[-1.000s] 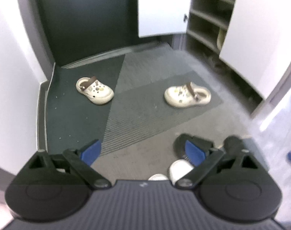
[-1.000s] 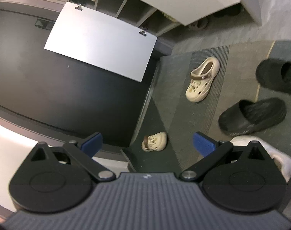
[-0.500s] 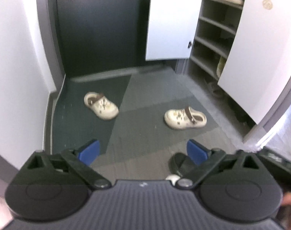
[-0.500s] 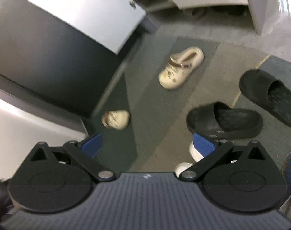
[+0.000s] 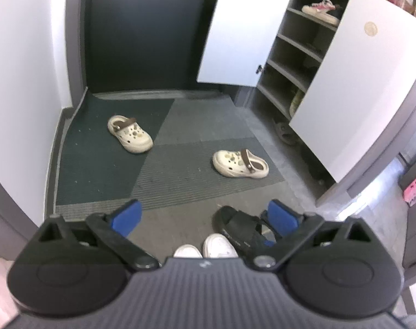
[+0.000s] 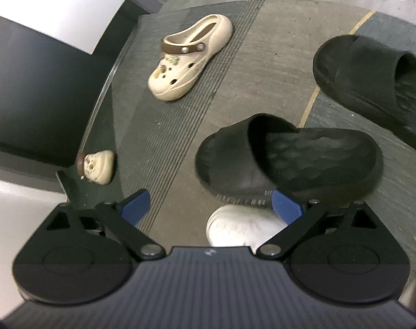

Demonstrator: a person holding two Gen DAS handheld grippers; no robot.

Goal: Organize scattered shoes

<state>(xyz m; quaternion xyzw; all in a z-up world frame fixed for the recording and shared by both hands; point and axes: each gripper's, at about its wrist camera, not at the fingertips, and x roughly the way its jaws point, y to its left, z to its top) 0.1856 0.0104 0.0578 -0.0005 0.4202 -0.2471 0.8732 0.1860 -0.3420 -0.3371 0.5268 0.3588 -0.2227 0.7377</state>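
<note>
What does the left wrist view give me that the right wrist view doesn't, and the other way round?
Only the left wrist view shows the open shoe cabinet, with a pink-and-white shoe on an upper shelf, and both of your white sneakers. Only the right wrist view shows the second black slide, lying on the darker mat at right. Both views show the two cream clogs, well apart from each other, and the near black slide. Left claw and right claw are both open and empty.

grey patchwork carpet (image 5: 197, 126) meets white walls (image 5: 21, 82), a dark door (image 5: 142, 27) and an open shelved cabinet (image 5: 298, 54).
</note>
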